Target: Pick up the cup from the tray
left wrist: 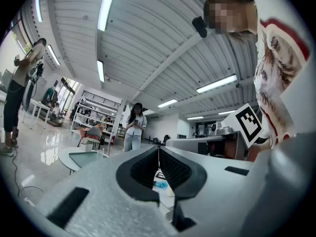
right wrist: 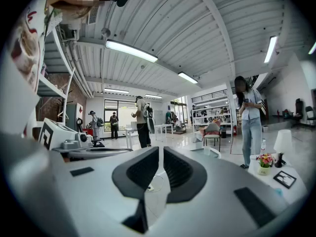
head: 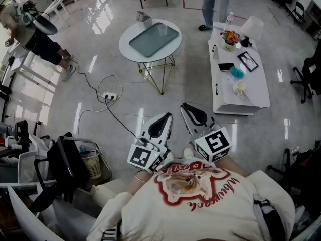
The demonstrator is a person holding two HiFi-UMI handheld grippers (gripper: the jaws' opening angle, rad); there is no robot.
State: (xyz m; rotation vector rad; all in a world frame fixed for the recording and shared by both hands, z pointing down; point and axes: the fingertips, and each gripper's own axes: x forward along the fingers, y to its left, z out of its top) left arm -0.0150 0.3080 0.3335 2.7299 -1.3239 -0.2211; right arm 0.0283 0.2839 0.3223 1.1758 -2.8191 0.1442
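Close against my chest, my left gripper (head: pixel 165 117) and right gripper (head: pixel 187 107) both sit pinched together, empty; the cup (head: pixel 162 30) stands on the tray (head: pixel 147 42), well apart from them.

The head view looks steeply down from above the person's chest, past the left gripper (head: pixel 159 126) and right gripper (head: pixel 193 115) close below, to a round counter (head: pixel 131 34) and a long white counter (head: pixel 256 92) well ahead. Each gripper view sits just behind its own jaws, facing level across the room toward those same counters.
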